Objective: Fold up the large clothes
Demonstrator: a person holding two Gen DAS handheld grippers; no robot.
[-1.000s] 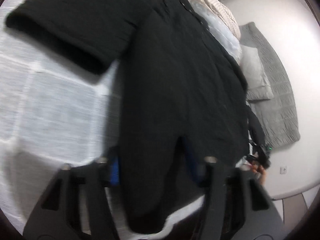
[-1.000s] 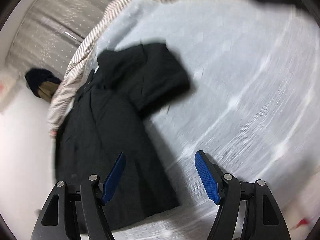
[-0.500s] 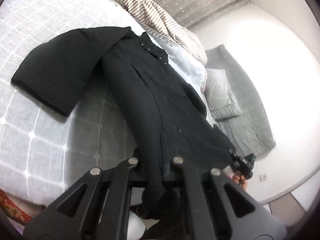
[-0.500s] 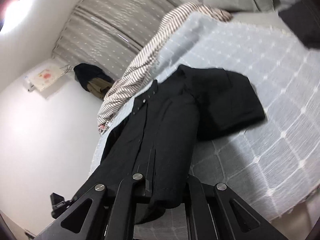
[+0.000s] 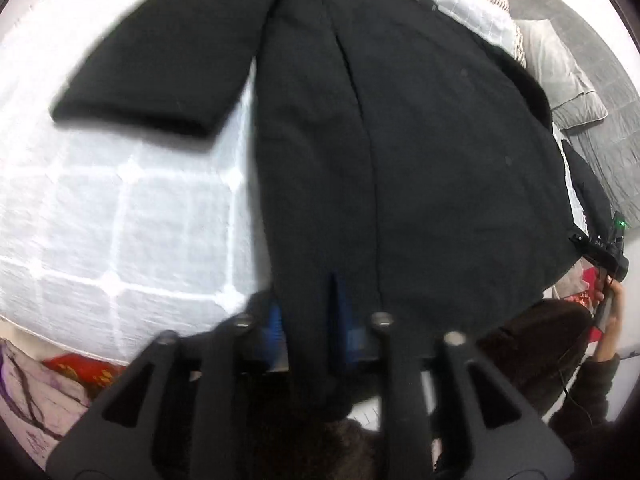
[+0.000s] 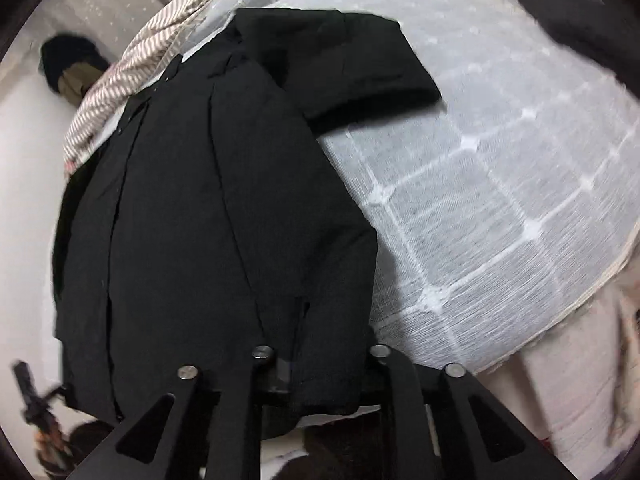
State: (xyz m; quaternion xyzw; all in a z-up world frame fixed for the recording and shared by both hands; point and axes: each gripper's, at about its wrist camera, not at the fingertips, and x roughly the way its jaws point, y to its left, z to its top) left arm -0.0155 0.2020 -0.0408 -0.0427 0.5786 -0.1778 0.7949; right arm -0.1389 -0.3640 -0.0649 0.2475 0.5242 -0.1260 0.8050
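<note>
black coat (image 5: 420, 152) spread on bed (image 5: 120, 208), hem end raised | left tool (image 5: 310, 334) jaws opening, hem fabric seen between blue pads | right tool (image 6: 320, 364) jaws opening, hem corner seen between them

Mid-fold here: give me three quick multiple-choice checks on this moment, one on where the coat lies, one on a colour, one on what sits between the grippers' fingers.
1. Where does the coat lie?
A. on the white quilted bed cover
B. on a wooden floor
C. on a hanger

2. What colour are the left gripper's pads?
A. red
B. blue
C. yellow

3. What is between the fingers of the left gripper and the right gripper?
A. nothing
B. a pillow
C. the coat's hem

Key: 1 A, the bed cover shows around it; 2 B, blue shows beside the cloth; 3 C, black fabric hangs between both pairs, whose jaws are opening.
</note>
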